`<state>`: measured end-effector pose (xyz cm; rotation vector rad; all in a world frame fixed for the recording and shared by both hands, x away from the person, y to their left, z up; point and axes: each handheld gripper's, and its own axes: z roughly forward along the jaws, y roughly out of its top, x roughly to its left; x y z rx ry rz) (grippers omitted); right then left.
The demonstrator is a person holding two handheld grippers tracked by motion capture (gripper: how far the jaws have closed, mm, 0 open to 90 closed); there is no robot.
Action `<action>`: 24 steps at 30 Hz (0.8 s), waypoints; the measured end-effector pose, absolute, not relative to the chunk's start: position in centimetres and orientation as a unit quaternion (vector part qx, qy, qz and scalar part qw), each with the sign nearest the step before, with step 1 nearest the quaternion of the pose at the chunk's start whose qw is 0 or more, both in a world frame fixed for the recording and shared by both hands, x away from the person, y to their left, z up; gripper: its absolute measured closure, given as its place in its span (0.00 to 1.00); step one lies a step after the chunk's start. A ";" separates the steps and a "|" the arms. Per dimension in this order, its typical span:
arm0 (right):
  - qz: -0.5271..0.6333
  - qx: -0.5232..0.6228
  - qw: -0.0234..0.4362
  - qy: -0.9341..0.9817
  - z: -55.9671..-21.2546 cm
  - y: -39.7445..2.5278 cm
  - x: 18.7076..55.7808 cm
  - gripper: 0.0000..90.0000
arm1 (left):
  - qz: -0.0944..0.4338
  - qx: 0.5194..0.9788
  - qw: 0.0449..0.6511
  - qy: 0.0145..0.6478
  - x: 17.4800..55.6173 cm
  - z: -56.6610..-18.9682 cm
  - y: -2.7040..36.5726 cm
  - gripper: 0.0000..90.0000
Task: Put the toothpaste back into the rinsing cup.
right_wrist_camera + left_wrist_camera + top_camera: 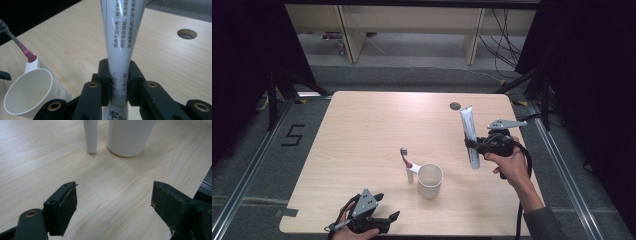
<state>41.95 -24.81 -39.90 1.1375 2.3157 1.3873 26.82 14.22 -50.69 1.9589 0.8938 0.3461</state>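
On the light wooden table (362,130): one white plastic cup (430,180), empty inside, with one grey-headed toothbrush (405,158) standing in its hollow handle. One white toothpaste tube (470,136), held upright above the table's right side, clamped between the right gripper (473,145) jaws. Left gripper (387,210) near the front edge, jaws spread wide, holding nothing.
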 end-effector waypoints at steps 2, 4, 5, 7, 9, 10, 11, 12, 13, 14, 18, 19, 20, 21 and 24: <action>0.482 0.382 0.107 0.781 -40.1 -24.8 41.8 0.86 | 0.142 0.801 0.455 0.362 26.9 -50.7 14.4 0.21; 0.494 0.386 0.103 0.773 -40.2 -24.4 41.4 0.86 | 0.141 0.796 0.461 0.365 26.9 -50.7 14.3 0.20; 0.497 0.379 0.106 0.774 -40.1 -24.3 41.2 0.86 | 0.142 0.801 0.454 0.364 26.9 -50.7 14.4 0.20; 0.509 0.377 0.105 0.766 -39.9 -23.9 40.9 0.86 | 0.142 0.800 0.456 0.363 26.9 -50.8 14.4 0.20; 0.514 0.367 0.110 0.768 -39.7 -23.7 40.9 0.86 | 0.144 0.802 0.453 0.361 26.9 -50.7 14.4 0.20; 0.519 0.371 0.104 0.763 -39.5 -23.5 40.7 0.86 | 0.142 0.801 0.455 0.362 26.9 -50.7 14.4 0.20; 0.522 0.362 0.109 0.764 -39.4 -23.5 40.8 0.86 | 0.142 0.801 0.455 0.363 26.9 -50.7 14.4 0.20; 0.529 0.372 0.100 0.757 -39.2 -23.2 40.5 0.86 | 0.141 0.801 0.455 0.364 26.8 -50.7 14.3 0.20; 0.529 0.367 0.101 0.758 -39.2 -23.1 40.5 0.86 | 0.142 0.801 0.455 0.363 26.8 -50.7 14.4 0.20; 0.535 0.354 0.106 0.760 -39.1 -23.0 40.6 0.86 | 0.141 0.801 0.455 0.362 26.8 -50.7 14.4 0.20; 0.553 0.344 0.098 0.753 -38.4 -22.2 40.0 0.86 | 0.142 0.802 0.453 0.363 26.8 -50.7 14.3 0.20; 0.554 0.342 0.089 0.754 -38.2 -21.9 39.8 0.86 | 0.144 0.803 0.453 0.360 26.8 -50.7 14.4 0.20; 0.554 0.338 0.095 0.755 -38.0 -21.6 39.6 0.86 | 0.146 0.802 0.453 0.362 26.8 -50.7 14.3 0.20; 0.557 0.337 0.089 0.754 -37.8 -21.2 39.4 0.86 | 0.145 0.802 0.454 0.360 26.9 -50.7 14.3 0.20; 0.565 0.324 0.081 0.755 -37.5 -20.2 39.0 0.86 | 0.147 0.800 0.456 0.362 26.7 -50.7 14.3 0.20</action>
